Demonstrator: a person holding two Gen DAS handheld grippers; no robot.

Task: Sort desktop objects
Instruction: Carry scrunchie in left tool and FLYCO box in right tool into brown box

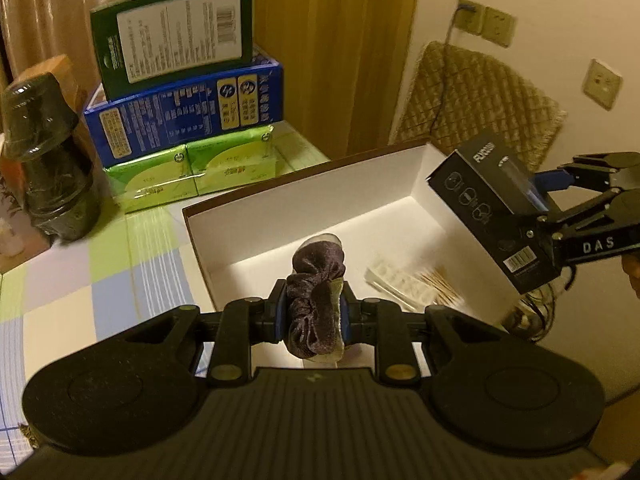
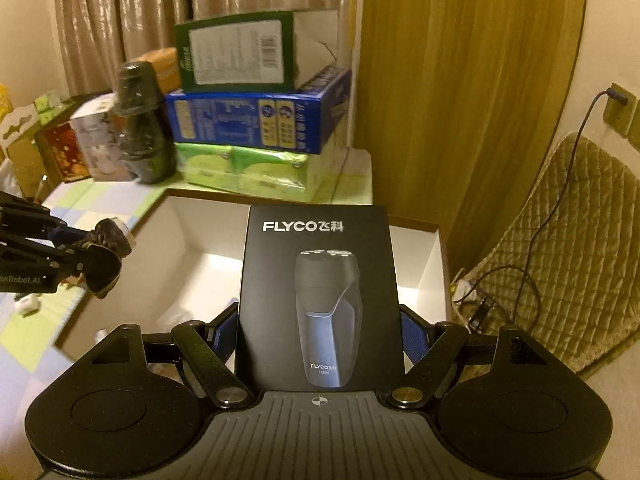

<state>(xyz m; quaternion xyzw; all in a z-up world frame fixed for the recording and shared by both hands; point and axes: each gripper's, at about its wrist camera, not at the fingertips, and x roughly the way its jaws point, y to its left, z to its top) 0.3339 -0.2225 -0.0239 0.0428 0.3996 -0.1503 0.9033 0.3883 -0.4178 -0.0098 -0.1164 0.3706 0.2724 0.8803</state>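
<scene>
So the white open box [image 1: 400, 184] sits on the desk [image 1: 80, 288], and inside it I can see one pale plastic packet with some thin wooden sticks [image 1: 412, 284] lying on the bottom near the right side. Can't tell what else is in there, since the claws hide part of the floor.

Left claw [image 1: 314, 312] is clamped on one dark scrunched-up cloth bundle [image 1: 316, 300], held above the box's near edge. Right claw [image 2: 320, 328] is squeezed onto one black FLYCO shaver box [image 2: 320, 300], held over the right part of the box, not touching it.

Behind the box: three stacked packs, a green pack [image 1: 188, 172] at the bottom, a blue carton [image 1: 188, 116] on it, and a dark green carton [image 1: 172, 36] standing on top. One dark wrapped bottle-shaped thing [image 1: 44, 160] stands left of that stack.
</scene>
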